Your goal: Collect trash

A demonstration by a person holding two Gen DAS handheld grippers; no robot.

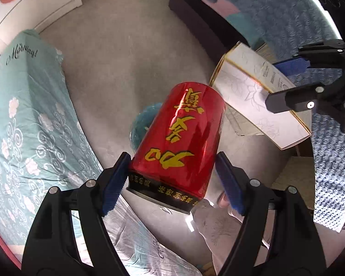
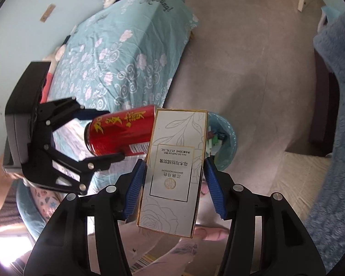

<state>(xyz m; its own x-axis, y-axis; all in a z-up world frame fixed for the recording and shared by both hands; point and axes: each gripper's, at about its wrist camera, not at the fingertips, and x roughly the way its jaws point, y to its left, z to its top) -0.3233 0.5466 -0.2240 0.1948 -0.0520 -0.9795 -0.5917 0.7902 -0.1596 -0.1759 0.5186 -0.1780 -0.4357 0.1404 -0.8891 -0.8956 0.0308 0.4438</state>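
Note:
My left gripper (image 1: pixel 172 179) is shut on a red drink can (image 1: pixel 179 138) with gold lettering, held in the air, tilted. It also shows in the right wrist view (image 2: pixel 119 131), beside the box. My right gripper (image 2: pixel 174 184) is shut on a white perfume box (image 2: pixel 174 170) with gold edging. The box also shows in the left wrist view (image 1: pixel 260 96), held by the right gripper (image 1: pixel 285 87). A light-blue trash bin (image 2: pixel 225 142) with scraps inside stands on the floor below both items; in the left wrist view the bin (image 1: pixel 145 119) is mostly hidden behind the can.
A bed with a teal floral cover (image 2: pixel 117 64) lies on the left. A blue knitted blanket (image 1: pixel 294 23) hangs on the right. Grey floor (image 1: pixel 126 53) spreads between them. A dark furniture base (image 2: pixel 322 105) stands at the right.

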